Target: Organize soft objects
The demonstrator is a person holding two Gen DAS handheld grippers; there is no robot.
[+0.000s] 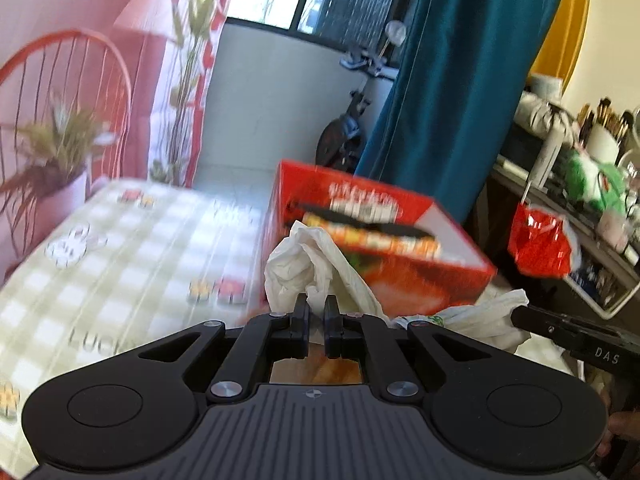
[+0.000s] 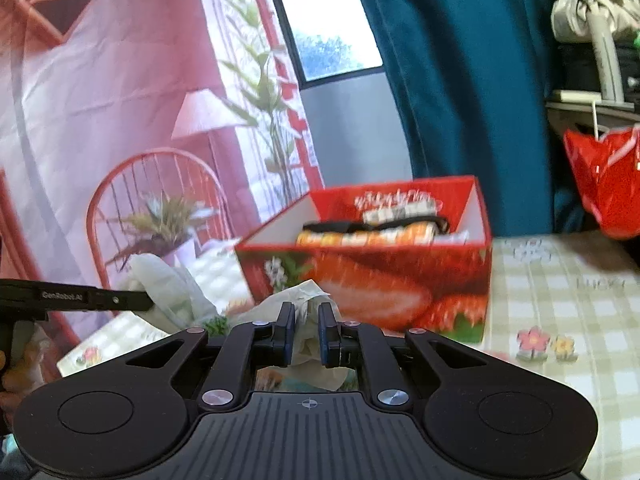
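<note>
Plastic bag (image 1: 316,276) pinched by both hand-held grippers, its lower part hidden.

Open box (image 2: 384,280) on the table (image 2: 568,320), toward its far edge, with packets (image 2: 372,232) lying inside. Crumpled plastic bag (image 1: 316,268) just in front of the box, stretched between the left gripper (image 1: 316,308) and the right gripper (image 2: 307,316), pinched by both. Left gripper to the left of the right one. Curtain (image 2: 452,72) behind the box; hanging bag (image 2: 608,184) to its right, beside cluttered shelves (image 1: 580,184). Printed backdrop (image 2: 120,100) left of the table.
</note>
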